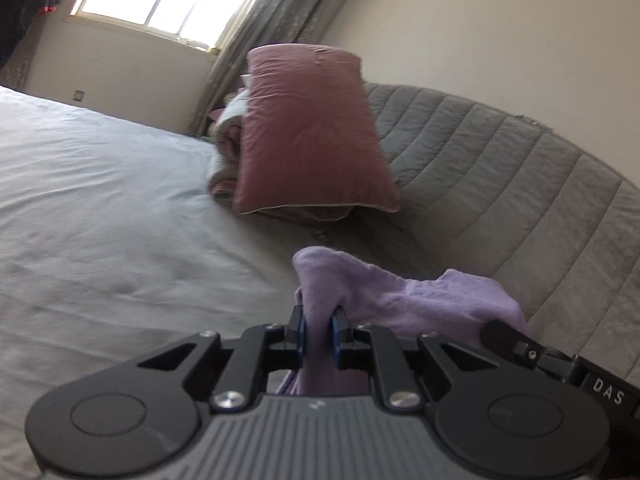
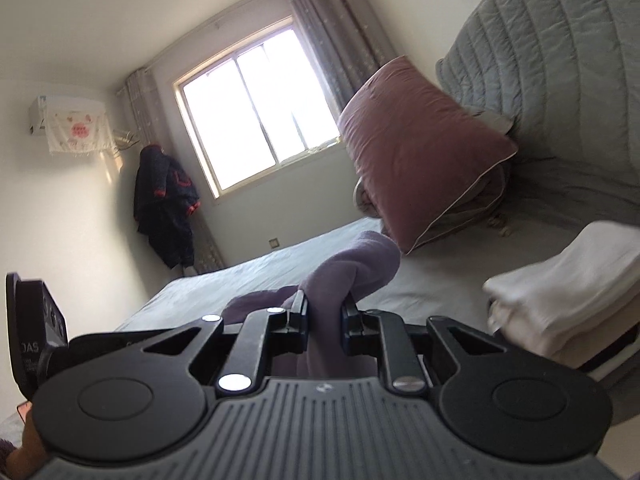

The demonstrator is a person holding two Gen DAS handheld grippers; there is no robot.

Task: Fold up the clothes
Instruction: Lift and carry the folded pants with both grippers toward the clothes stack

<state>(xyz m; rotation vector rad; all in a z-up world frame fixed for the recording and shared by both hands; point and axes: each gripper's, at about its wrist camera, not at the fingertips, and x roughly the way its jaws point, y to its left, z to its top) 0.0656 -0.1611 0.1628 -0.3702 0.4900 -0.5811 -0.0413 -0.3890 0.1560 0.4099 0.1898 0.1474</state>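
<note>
A lilac garment [image 1: 420,292] hangs bunched between both grippers above the bed. My left gripper [image 1: 319,318] is shut on one bunched part of it, the cloth rising over the fingertips and trailing right toward the other gripper's black body [image 1: 520,346]. In the right wrist view the same lilac garment [image 2: 360,264] looks darker, and my right gripper [image 2: 325,306] is shut on another fold of it. The left gripper's body [image 2: 36,332] shows at that view's left edge. How the rest of the garment hangs below is hidden by the gripper bodies.
A pale bed sheet [image 1: 100,200] spreads below. A mauve pillow [image 1: 312,132] leans on folded bedding beside a grey quilted headboard [image 1: 500,168]. Folded white cloth [image 2: 560,288] is stacked at the right. A window [image 2: 256,108], curtains and a dark hanging jacket [image 2: 166,204] lie beyond.
</note>
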